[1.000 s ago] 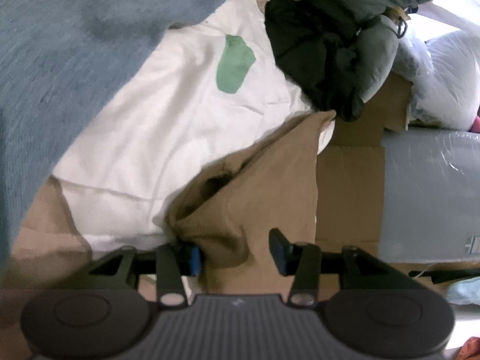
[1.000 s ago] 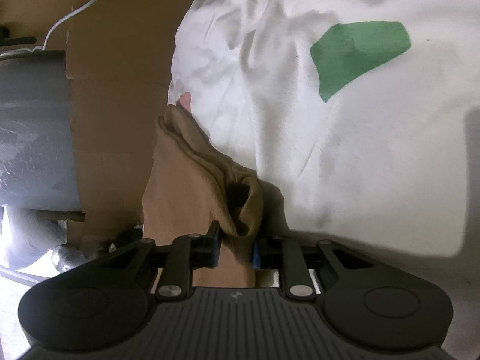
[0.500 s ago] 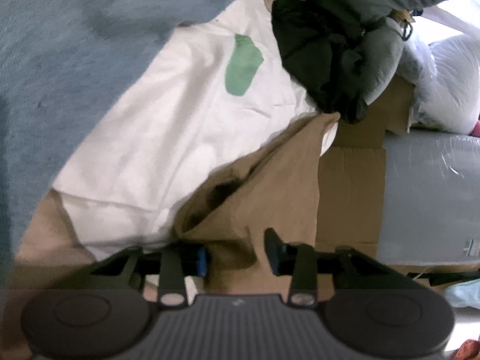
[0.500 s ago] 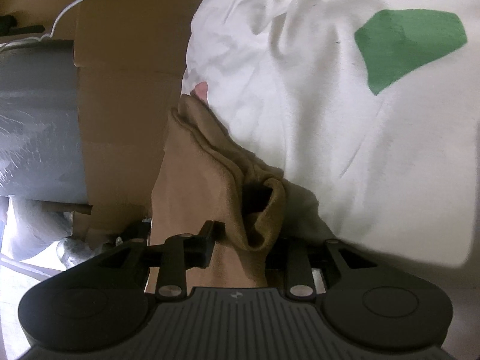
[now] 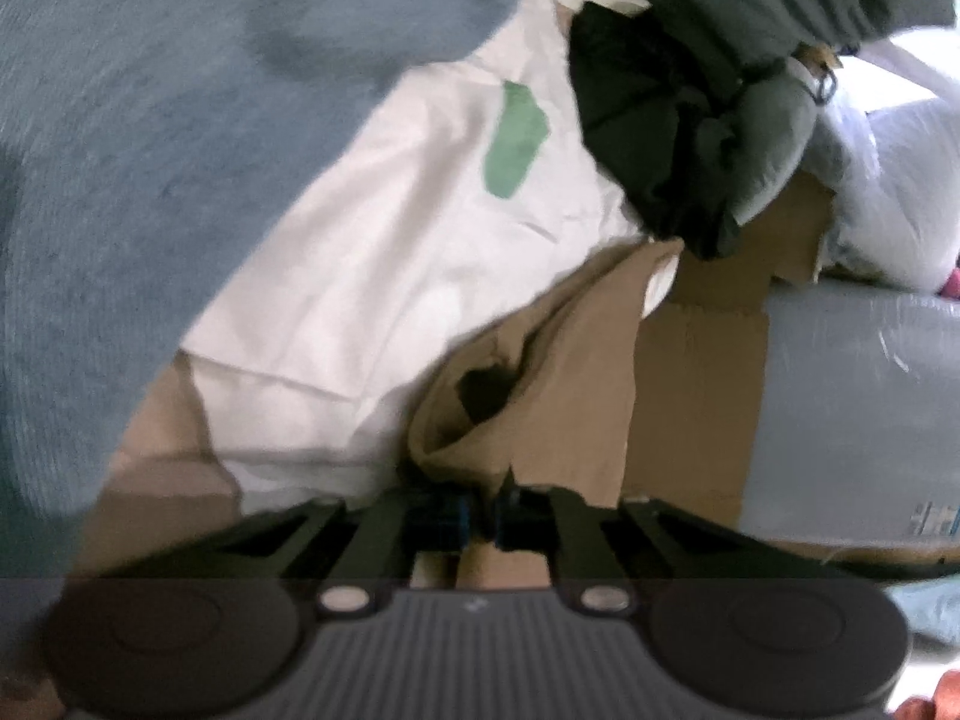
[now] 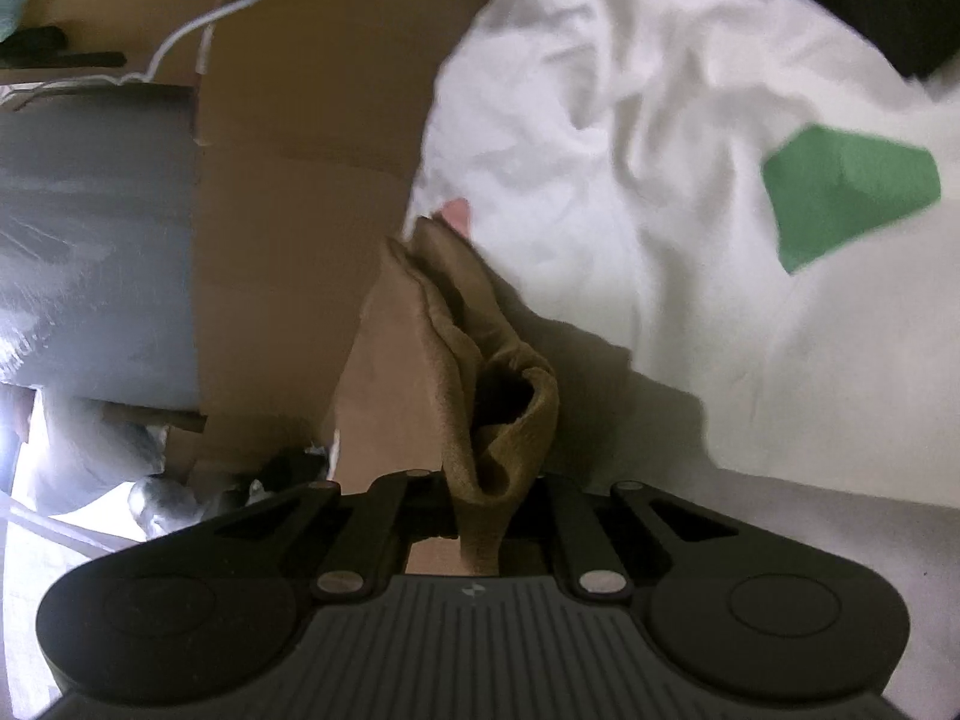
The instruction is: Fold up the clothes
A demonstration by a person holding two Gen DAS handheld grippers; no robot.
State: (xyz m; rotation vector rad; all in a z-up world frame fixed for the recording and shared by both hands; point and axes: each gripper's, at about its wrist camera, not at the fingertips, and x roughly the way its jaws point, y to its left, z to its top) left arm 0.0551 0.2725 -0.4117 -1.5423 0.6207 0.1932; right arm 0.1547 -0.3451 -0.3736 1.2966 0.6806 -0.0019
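Note:
A tan garment [image 5: 558,372] lies bunched across cardboard and the edge of a white cloth with green patches [image 5: 390,276]. My left gripper [image 5: 483,519] is shut on a corner of the tan garment, its jaws pressed together on the fabric. In the right wrist view the same tan garment [image 6: 438,360] runs from its far end toward me, and my right gripper [image 6: 483,519] is shut on its rolled near edge, which bulges up between the jaws. The white cloth [image 6: 690,210] lies to the right of it.
A blue-grey knit fabric [image 5: 156,168] fills the left. Dark clothes [image 5: 672,138] are piled at the back beside a white bag [image 5: 900,198]. Flattened cardboard [image 6: 288,192] covers the surface, a grey wrapped block [image 6: 90,252] borders it, and a white cable [image 6: 240,6] crosses the far cardboard.
Both grippers closed onto the tan garment; the left jaws were wide apart a second ago. The right gripper has lifted slightly, raising the garment's rolled edge.

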